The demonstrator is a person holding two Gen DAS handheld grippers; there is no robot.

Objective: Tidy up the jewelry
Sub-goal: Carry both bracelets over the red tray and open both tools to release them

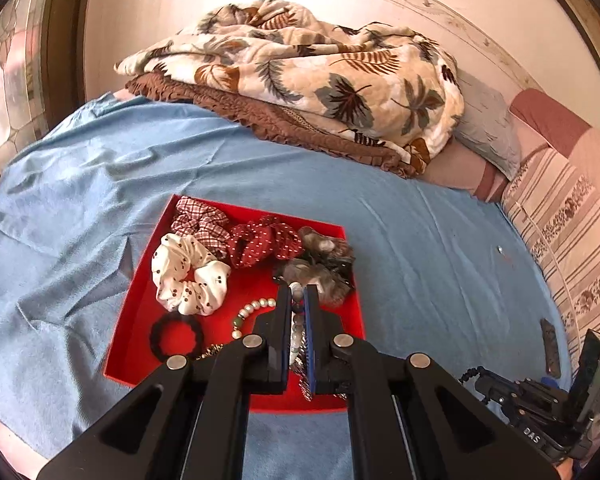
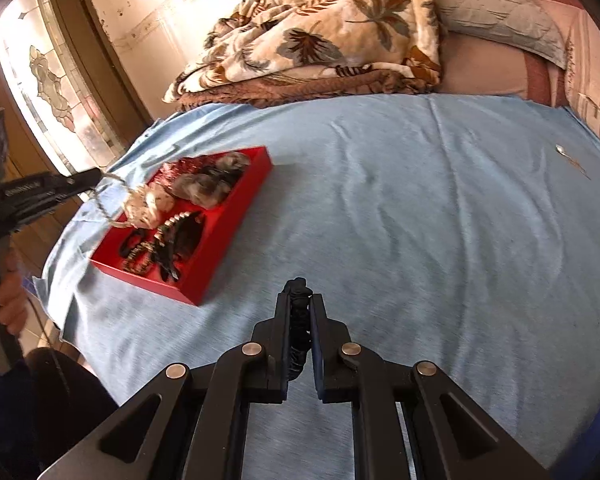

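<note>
A red tray (image 1: 140, 280) lies on the blue sheet and holds several scrunchies, a black hair tie (image 1: 175, 338) and a pearl bracelet (image 1: 252, 308). Above the tray's near part, my left gripper (image 1: 299, 290) is shut on a strand of pale beads and chain (image 1: 298, 330). From the right wrist view the left gripper (image 2: 98, 174) shows at the left, and the strand (image 2: 100, 204) dangles over the tray (image 2: 228, 240). My right gripper (image 2: 300, 296) is shut on a black coiled hair tie (image 2: 298, 320) over bare sheet, to the right of the tray.
A folded leaf-print blanket (image 1: 300, 68) and pillows (image 2: 496, 12) lie at the back of the bed. A small silver piece (image 2: 560, 148) rests on the sheet far right. A window (image 2: 48, 80) stands at the left. A hand (image 2: 8, 300) holds the left tool.
</note>
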